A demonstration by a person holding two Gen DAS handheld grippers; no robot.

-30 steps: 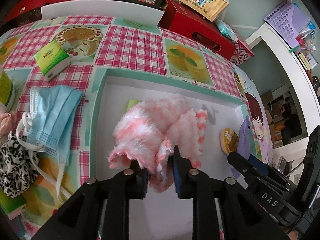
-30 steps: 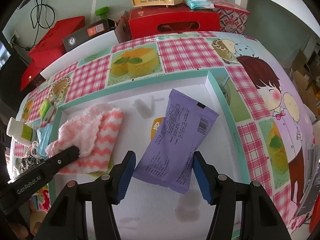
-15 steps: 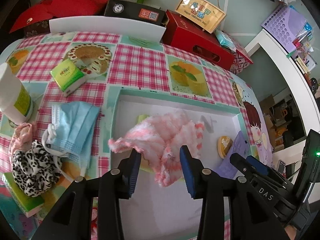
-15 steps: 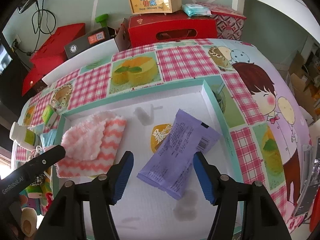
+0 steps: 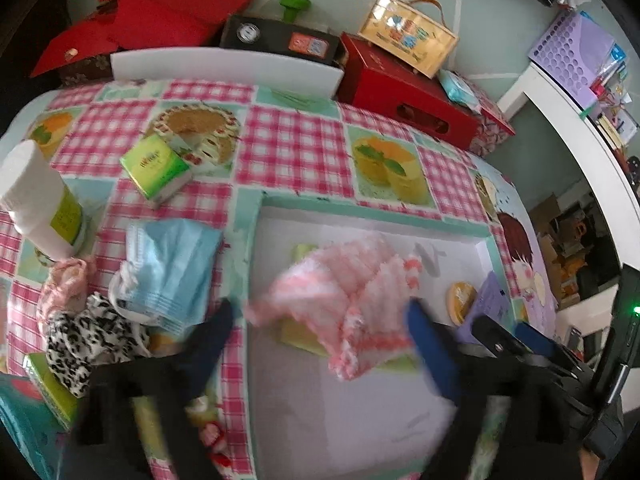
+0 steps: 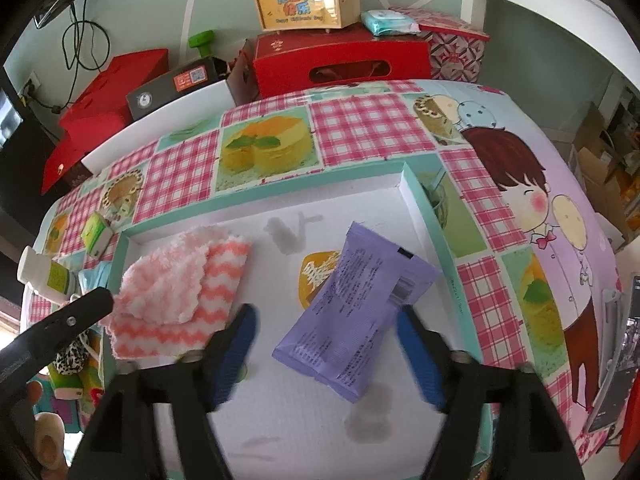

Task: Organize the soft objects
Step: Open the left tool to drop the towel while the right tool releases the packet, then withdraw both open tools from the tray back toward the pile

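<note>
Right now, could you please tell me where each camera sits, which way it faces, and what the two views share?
Left wrist: on the left gripper, angled down at the pink cloth in the white tray; its own opening jaws show, the cloth lying loose between them.
Right wrist: on the right gripper, angled down at the purple packet; its opening jaws straddle the packet, not pressing it.
Shared: tray, cloth, packet, red box.
</note>
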